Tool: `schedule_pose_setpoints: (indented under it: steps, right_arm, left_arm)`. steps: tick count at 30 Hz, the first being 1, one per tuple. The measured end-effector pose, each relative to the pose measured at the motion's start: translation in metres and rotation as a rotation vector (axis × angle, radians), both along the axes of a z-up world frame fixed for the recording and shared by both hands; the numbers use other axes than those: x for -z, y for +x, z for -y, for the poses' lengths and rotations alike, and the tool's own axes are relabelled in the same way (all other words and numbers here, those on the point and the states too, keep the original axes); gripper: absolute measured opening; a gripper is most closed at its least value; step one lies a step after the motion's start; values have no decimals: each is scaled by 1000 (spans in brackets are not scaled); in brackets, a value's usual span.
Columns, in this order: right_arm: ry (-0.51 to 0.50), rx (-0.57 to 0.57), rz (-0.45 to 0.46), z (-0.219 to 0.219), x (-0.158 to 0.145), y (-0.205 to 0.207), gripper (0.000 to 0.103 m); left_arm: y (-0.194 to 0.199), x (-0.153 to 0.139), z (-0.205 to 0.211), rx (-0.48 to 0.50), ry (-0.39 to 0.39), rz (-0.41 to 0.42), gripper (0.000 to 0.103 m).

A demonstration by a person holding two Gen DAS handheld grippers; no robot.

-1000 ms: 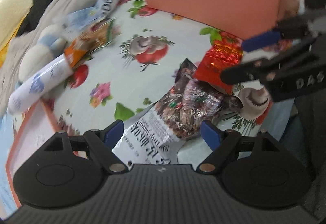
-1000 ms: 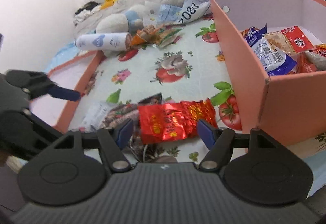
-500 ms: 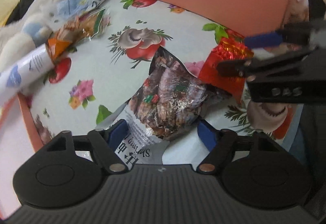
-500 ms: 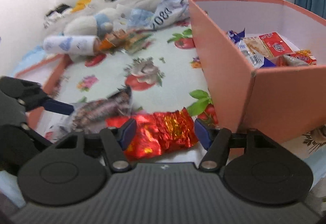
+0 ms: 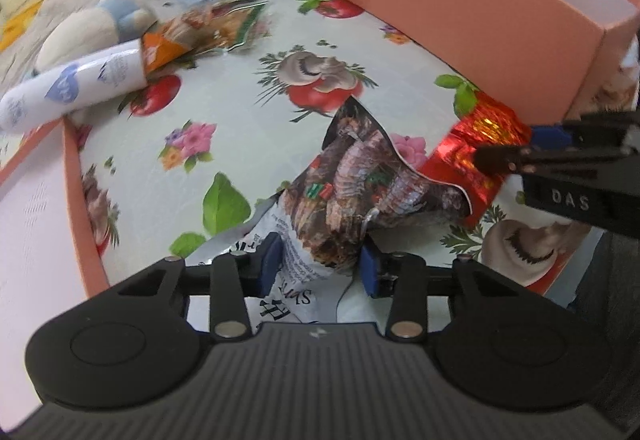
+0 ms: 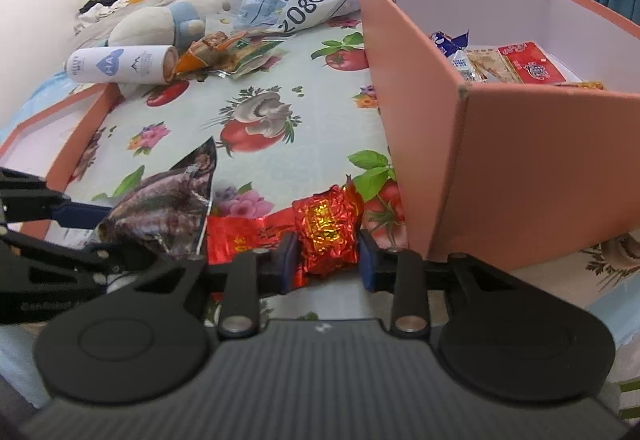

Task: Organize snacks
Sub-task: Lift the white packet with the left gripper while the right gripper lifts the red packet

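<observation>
- While both grippers pinch their packets, we should lift slowly and straight up, since crinkly foil could slip from the pads.
- Our left gripper [image 5: 320,266] is clenched on the shrimp snack bag [image 5: 360,183], biting its white lower end; the bag's dark printed top rears up off the tablecloth [image 5: 240,111].
- Our right gripper [image 6: 326,260] grasps the red foil packet [image 6: 326,230] at its gold-printed end, beside the near corner of the pink box [image 6: 520,167].
- We would carry each over the box's wall before letting go; other wrapped snacks already lie inside.
- An orange-green packet [image 6: 224,53] and a white bottle [image 6: 120,65] remain at the cloth's far edge.
</observation>
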State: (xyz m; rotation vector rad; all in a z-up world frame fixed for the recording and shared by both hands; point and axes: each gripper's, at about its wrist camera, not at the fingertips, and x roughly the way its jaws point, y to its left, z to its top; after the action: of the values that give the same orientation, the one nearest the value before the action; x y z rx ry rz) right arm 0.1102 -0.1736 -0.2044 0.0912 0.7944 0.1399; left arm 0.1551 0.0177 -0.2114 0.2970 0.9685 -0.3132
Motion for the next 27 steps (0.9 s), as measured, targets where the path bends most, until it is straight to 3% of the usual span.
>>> schedule_pose_setpoints:
  steps: [8, 13, 20, 27]
  right_arm:
    - [17, -31, 4, 5, -14, -19, 34]
    - [5, -69, 51, -2, -34, -28, 34]
    - [-21, -100, 118, -11, -60, -33, 34]
    - [-26, -80, 179, -3, -94, -31, 34]
  left_arm:
    - [-14, -15, -21, -194, -59, -16, 41]
    - [-22, -32, -36, -336, -163, -15, 41]
    - [-27, -65, -38, -421, -241, 34, 40]
    - [-17, -102, -32, -425, -322, 67, 40]
